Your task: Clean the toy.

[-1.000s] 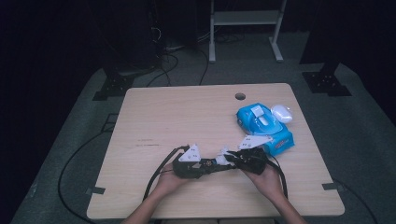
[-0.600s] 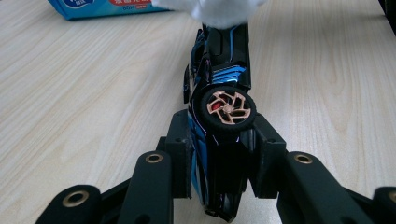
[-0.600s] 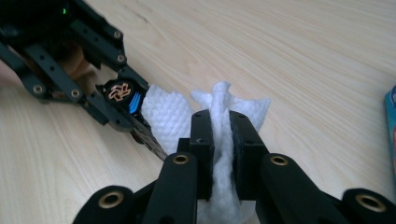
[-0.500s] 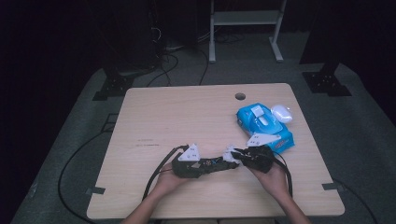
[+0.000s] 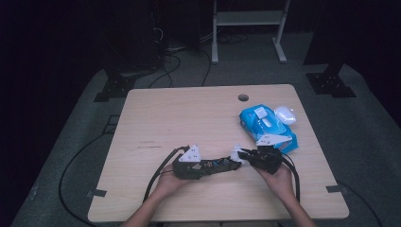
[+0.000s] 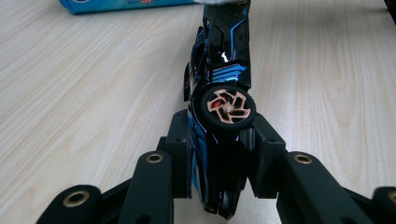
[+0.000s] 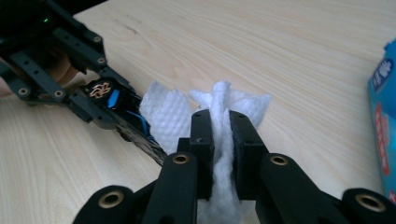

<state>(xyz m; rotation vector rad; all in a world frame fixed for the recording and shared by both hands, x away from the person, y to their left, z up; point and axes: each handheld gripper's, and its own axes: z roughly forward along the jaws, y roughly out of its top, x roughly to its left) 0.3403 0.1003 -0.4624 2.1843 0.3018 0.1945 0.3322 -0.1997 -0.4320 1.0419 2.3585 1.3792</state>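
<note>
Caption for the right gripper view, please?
Right gripper pinches a white wipe against the black toy car held by the left gripper.

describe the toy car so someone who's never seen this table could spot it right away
On the pale wooden table, look at the near edge, where two hands meet. The toy car lies between them, clamped on its side in the left gripper, its far end against the white wipe held by the right gripper. It is glossy black with blue stripes and copper-spoked wheels, unlike the blue wipes pack.
</note>
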